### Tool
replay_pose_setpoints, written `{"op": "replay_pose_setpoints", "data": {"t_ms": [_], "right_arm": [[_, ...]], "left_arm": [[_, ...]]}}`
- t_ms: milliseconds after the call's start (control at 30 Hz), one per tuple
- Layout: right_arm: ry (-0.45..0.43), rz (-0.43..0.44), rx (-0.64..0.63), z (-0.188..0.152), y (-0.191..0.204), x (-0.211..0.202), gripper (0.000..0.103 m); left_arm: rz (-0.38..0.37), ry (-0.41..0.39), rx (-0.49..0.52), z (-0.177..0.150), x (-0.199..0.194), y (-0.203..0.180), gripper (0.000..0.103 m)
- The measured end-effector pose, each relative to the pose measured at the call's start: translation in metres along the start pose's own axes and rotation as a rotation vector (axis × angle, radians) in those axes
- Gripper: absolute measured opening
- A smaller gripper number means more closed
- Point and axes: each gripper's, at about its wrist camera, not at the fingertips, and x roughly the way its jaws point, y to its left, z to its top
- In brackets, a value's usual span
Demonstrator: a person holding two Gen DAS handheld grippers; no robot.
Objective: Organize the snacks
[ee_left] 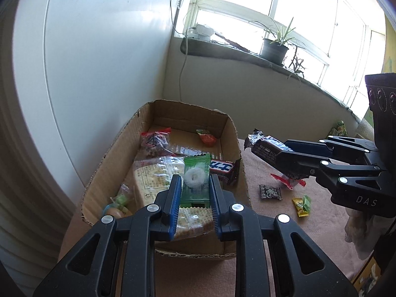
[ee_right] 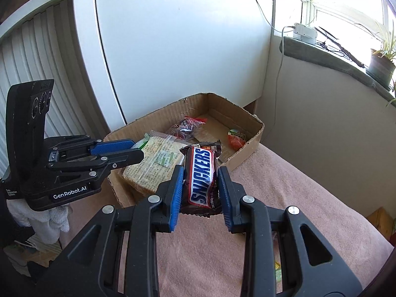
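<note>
Your left hand-held gripper (ee_left: 194, 185) is clamped on a green candy packet (ee_left: 195, 180), mid-frame over the cardboard box (ee_left: 232, 133), so releasing it should drop it in. Your right hand-held gripper (ee_right: 200, 185) grips a Snickers bar (ee_right: 201, 178) by its sides, lower centre, short of the box rim. Loose candies (ee_left: 270, 192) still sit on the pink surface (ee_left: 321, 212), right of frame.

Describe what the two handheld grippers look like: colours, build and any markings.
Both are matte black plastic linkage frames with silver round pivot pins and blue ribbed pads on the fingers. The left gripper carries white "GenRobot.AI" lettering and small print on its body, under a tall black housing with three round lenses. The right gripper shows white "DAS" lettering. No cables visible.
</note>
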Motion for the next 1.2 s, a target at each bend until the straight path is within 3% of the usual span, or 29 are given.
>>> {"op": "replay_pose_setpoints", "data": {"t_ms": [400,1033,1133,1200], "right_arm": [[0.014,0.039,0.039,0.017,-0.006,0.042,0.029],[0.046,0.067,0.051,0.03,-0.001,0.075,0.029],[0.042,0.063,0.049,0.032,0.0,0.074,0.035],[0.032,0.057,0.052,0.033,-0.001,0.073,0.056]], "left_arm": [[0.034,0.018,0.001,0.003,0.011,0.012,0.021],[0.055,0.021,-0.029,0.004,0.015,0.026,0.022],[0.061,0.021,-0.03,0.003,0.015,0.027,0.022],[0.066,0.021,-0.032,0.003,0.014,0.027,0.022]]}}
